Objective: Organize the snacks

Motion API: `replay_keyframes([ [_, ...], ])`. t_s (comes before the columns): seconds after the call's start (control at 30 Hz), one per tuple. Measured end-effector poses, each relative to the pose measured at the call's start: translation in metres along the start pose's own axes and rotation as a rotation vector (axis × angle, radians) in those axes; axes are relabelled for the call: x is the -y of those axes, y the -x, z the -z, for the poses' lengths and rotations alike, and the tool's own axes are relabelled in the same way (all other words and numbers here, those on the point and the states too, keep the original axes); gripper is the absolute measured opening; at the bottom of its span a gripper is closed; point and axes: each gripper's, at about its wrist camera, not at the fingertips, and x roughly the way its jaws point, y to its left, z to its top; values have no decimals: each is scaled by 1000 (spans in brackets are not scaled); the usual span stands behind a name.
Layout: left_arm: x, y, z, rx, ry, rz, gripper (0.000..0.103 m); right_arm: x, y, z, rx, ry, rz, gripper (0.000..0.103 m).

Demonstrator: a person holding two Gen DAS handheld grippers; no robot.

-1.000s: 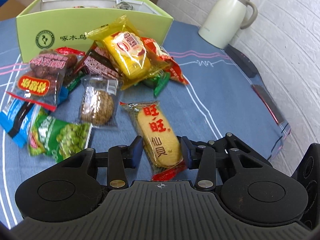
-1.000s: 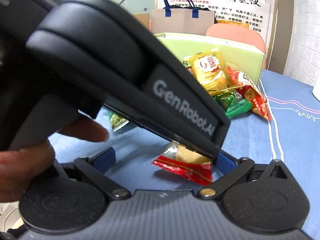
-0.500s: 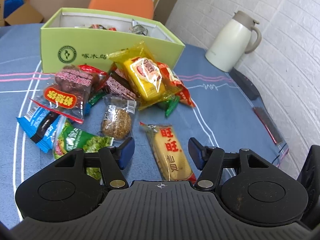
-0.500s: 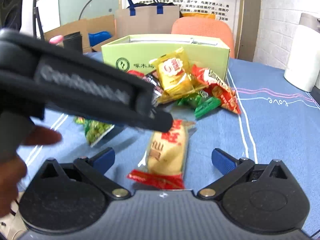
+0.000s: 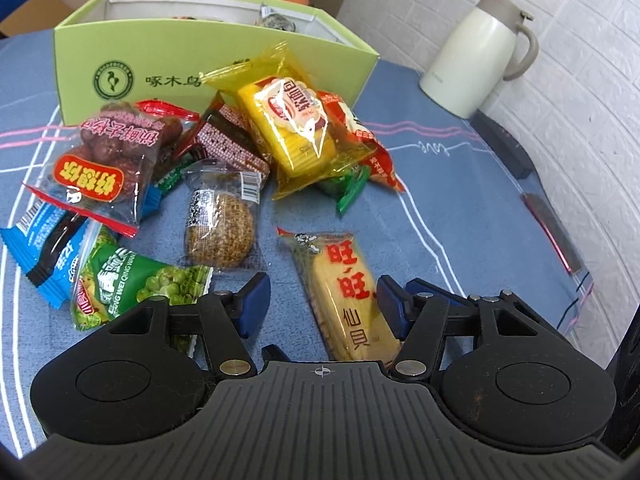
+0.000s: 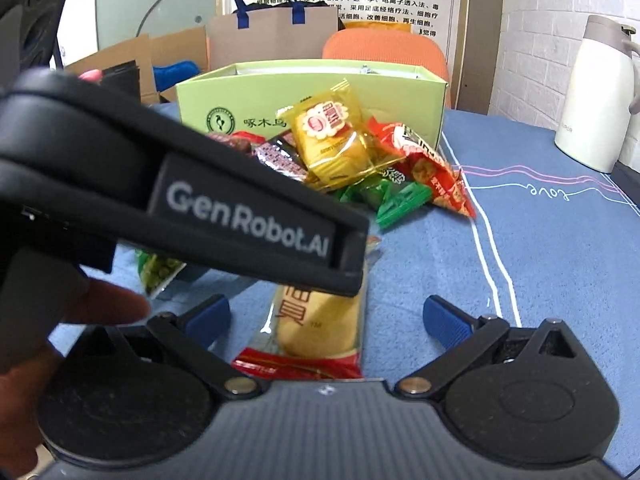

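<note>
A rice cracker packet (image 5: 344, 292) with red characters lies flat on the blue tablecloth. My left gripper (image 5: 322, 300) stands open around its near end, with a gap on the left side and the pads not pressing. In the right wrist view the same packet (image 6: 316, 320) lies between the wide-apart fingers of my open right gripper (image 6: 328, 318); the left gripper's black body (image 6: 240, 216) hides its far half. The green box (image 5: 200, 60) stands behind a pile of snacks, among them a yellow packet (image 5: 288, 120).
Left of the cracker lie a round sesame cake (image 5: 220, 228), a green pea bag (image 5: 136, 284), a blue packet (image 5: 48, 248) and a bag of dates (image 5: 104, 156). A white kettle (image 5: 476, 60) stands at the far right by the brick wall. A hand (image 6: 100, 304) holds the left gripper.
My left gripper was shut on the cracker packet a second ago; it has opened and let go, and the packet now lies on the cloth. The right gripper stays open.
</note>
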Motion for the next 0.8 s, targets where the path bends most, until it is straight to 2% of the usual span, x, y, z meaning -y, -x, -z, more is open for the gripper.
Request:
replay_keyframes([
  [0.3,10,-4,1,5,-35,-19,43,9,-4,3,24,12,-18,102],
  [0.4,16,-7,3,1,-48,-1,35,12,-1,4,24,8,-12,102],
  [0.57,28,-11,5,-3,-93,16,35,16,8,10,27,2,1,102],
  [0.8,24,-10,5,-7,-62,34,35,17,9,10,28,-4,7,102],
])
